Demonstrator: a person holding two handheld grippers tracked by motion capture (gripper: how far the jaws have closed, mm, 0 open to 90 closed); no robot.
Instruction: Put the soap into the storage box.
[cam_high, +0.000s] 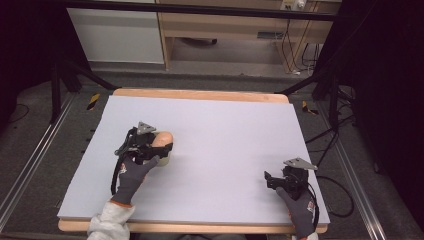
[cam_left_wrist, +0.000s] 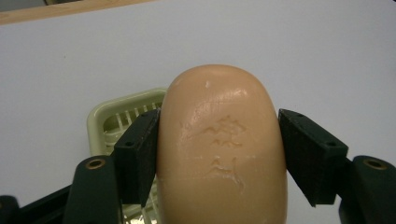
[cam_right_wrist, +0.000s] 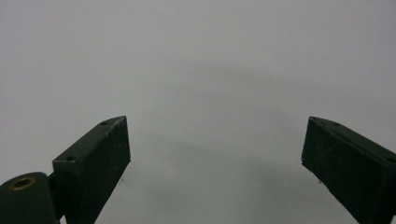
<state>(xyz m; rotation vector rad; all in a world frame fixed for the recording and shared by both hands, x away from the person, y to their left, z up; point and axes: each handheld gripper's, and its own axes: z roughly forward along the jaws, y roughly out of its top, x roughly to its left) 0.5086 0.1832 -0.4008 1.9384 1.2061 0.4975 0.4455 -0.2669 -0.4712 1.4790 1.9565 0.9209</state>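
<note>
Clamped between the black jaws of the left gripper (cam_left_wrist: 219, 149), a peach-coloured bar of soap (cam_left_wrist: 222, 144) with characters pressed into its face is held above a pale green slatted soap dish (cam_left_wrist: 119, 116), which sits on the grey mat (cam_high: 225, 135) just beneath and behind the bar. From the high view, the left gripper (cam_high: 159, 146) works over the left half of the wooden-edged table (cam_high: 200, 94), the soap (cam_high: 164, 138) pinched at its tip and the dish (cam_high: 163, 161) tucked under it. Near the front right corner, well apart from the soap, the right gripper (cam_high: 270, 180) rests in a gloved hand (cam_high: 300, 210); its own view shows the right gripper (cam_right_wrist: 215, 144) with jaws spread wide and nothing between them.
</note>
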